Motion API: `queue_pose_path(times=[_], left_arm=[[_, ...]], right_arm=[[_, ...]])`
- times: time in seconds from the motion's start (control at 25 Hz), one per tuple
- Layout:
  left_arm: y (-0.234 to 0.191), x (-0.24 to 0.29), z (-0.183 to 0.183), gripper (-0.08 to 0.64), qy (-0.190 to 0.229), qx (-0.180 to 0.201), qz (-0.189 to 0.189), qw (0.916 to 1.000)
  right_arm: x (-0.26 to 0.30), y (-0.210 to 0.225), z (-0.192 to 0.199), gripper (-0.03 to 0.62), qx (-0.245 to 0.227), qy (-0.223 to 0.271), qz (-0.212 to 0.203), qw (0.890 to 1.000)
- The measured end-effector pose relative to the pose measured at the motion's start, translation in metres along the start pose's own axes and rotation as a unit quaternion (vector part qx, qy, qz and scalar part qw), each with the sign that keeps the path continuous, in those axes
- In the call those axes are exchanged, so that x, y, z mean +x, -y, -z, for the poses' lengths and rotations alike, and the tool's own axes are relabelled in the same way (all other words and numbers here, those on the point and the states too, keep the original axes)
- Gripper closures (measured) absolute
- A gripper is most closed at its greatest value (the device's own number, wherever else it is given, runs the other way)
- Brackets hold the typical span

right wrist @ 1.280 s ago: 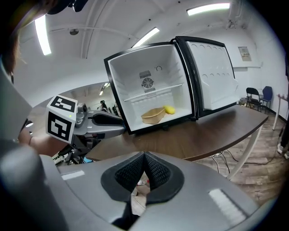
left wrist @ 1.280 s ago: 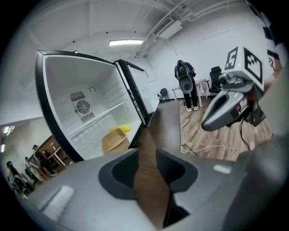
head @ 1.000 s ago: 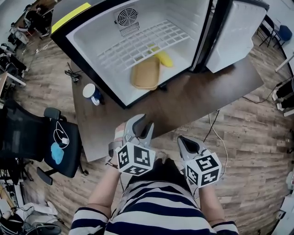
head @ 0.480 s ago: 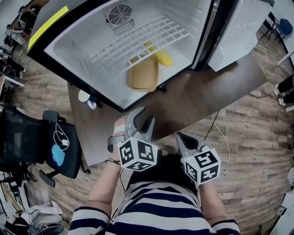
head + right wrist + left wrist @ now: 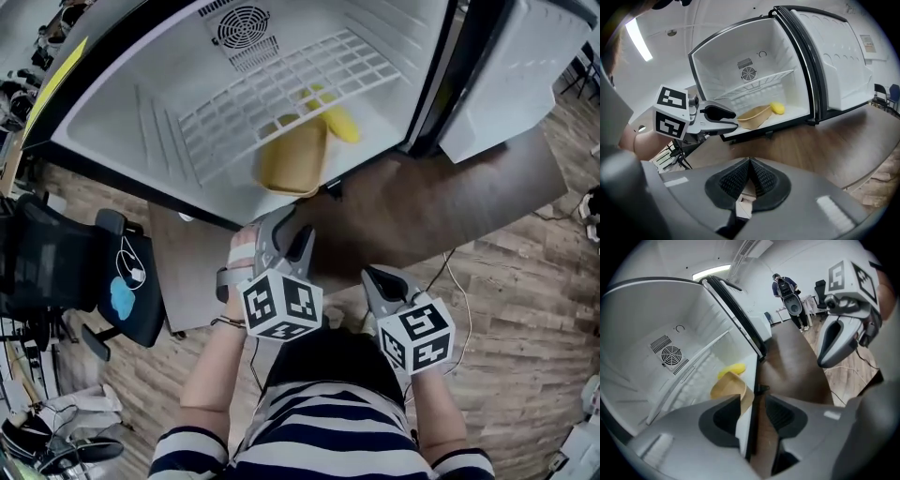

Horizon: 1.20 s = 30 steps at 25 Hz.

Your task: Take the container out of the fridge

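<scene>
Mini fridge (image 5: 169, 141) sits open on the dark wood bench (image 5: 422, 202), with its door (image 5: 525, 75) swung off to the right. The tan container (image 5: 292, 159) is on the fridge floor right at the front lip, under the wire shelf (image 5: 281, 94). There's some yellow thing (image 5: 339, 122) just behind it, can't tell what it is. Left gripper (image 5: 291, 230) hovers just in front of the fridge's front edge, jaws spread apart with nothing between them, pointing toward the container. Right gripper (image 5: 375, 278) hangs farther back from the fridge, over the bench edge, jaws pressed together and empty.
</scene>
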<state>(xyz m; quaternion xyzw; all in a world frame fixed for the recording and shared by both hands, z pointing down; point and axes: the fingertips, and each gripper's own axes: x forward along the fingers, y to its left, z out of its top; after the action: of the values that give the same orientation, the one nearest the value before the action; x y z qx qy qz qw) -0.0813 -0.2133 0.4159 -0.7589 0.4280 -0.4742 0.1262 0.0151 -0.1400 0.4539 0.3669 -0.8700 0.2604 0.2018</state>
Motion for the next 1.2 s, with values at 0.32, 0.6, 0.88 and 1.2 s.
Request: queue_pose_path(times=[0.32, 0.6, 0.88, 1.2], left_arm=[[-0.013, 0.03, 0.001, 0.56, -0.04, 0.031, -0.022, 0.9985], [-0.014, 0.048, 0.012, 0.56, -0.076, 0.047, -0.015, 0.9959], [-0.018, 0.06, 0.019, 0.56, -0.103, 0.067, -0.017, 0.9923], [-0.019, 0.069, 0.027, 0.56, -0.131, 0.133, 0.017, 0.9823]], right_arm=[[0.022, 0.011, -0.002, 0.6, -0.018, -0.016, -0.051, 0.998], [0.043, 0.016, 0.004, 0.6, -0.035, -0.035, -0.091, 0.995], [0.058, 0.022, 0.003, 0.6, -0.044, -0.039, -0.11, 0.992], [0.066, 0.027, 0.009, 0.6, -0.04, -0.042, -0.122, 0.991]])
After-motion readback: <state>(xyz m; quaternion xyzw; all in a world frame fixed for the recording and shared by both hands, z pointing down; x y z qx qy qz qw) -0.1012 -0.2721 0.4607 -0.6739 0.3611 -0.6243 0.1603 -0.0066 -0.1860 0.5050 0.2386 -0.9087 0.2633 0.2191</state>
